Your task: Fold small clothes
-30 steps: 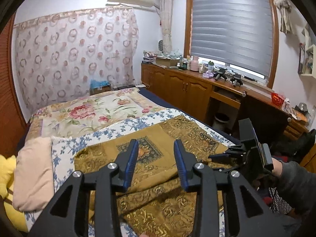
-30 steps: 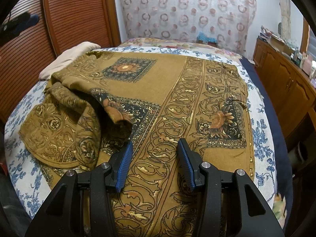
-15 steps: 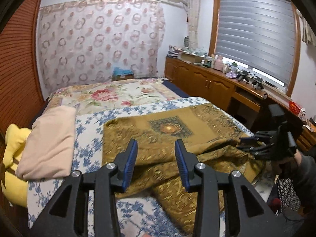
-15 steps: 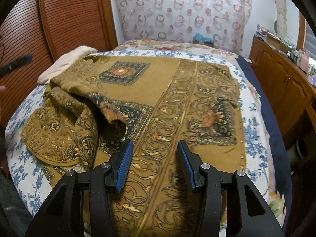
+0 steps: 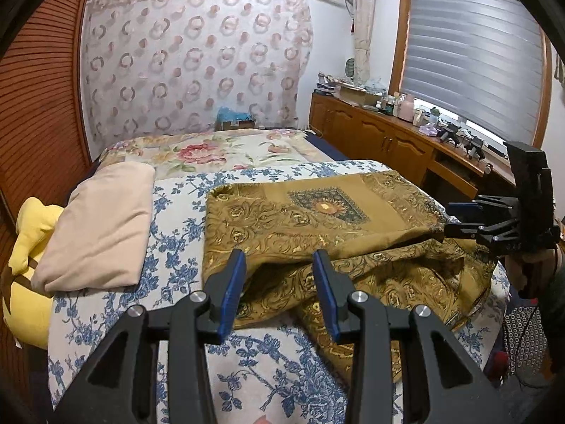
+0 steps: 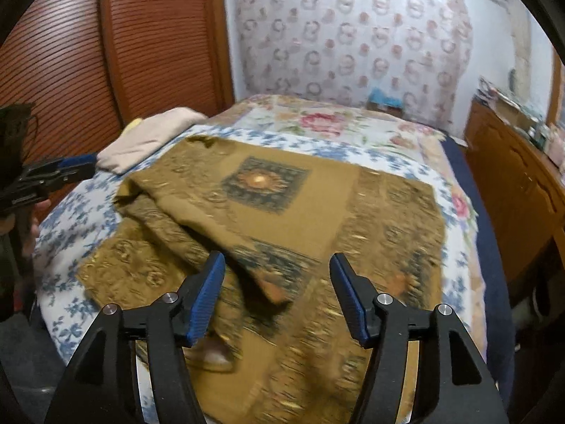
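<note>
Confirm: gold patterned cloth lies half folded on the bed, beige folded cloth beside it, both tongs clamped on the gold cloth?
Wrong on the grip. Both wrist views show the left tongs and right tongs open with nothing between the pads. The gold cloth lies half folded on the bed, beige cloth beside it.

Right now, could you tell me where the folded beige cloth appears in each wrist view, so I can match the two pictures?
Left wrist view: the folded beige cloth lies at the left, on the bed beside a yellow cushion.
Right wrist view: it sits at the upper left, against the wooden sliding door.
Shared landmark: the dark square medallion on the gold patterned cloth.
</note>
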### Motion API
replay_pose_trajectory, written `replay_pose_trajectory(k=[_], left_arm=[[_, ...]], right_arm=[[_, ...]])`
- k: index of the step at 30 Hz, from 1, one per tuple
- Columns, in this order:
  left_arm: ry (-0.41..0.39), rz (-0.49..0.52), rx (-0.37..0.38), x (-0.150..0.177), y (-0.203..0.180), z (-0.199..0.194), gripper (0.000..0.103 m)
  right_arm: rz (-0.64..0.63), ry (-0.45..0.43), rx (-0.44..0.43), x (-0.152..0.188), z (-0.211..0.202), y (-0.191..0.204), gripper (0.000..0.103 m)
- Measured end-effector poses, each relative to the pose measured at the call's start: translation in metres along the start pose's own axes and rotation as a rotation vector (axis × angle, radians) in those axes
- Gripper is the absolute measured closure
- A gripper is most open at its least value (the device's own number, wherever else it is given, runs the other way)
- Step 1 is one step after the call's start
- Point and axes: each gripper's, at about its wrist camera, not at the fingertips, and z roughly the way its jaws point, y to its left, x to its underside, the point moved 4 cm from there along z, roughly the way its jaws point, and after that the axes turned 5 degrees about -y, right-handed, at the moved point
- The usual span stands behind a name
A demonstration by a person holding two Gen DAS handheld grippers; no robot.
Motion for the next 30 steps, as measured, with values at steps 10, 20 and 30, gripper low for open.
replay_pose_trajectory(k=[10,20,30], left_arm=[[0.013,-0.006,-0.005,0.006,0.003,0.002,0.065],[0.014,-0.004,0.001,0.008,-0.001,0.003,0.065],[-0.002,-0.006,-0.001,0.008,-0.005,0.001,0.065]], right_arm=[[-0.167,0.102,-0.050,0.000,0.043,0.045,0.039],[-0.119,0.179,-0.039,0.013,0.064,0.022,0.064],[-0.109,0.000,-0.176,-0.005,0.010,0.041,0.098]])
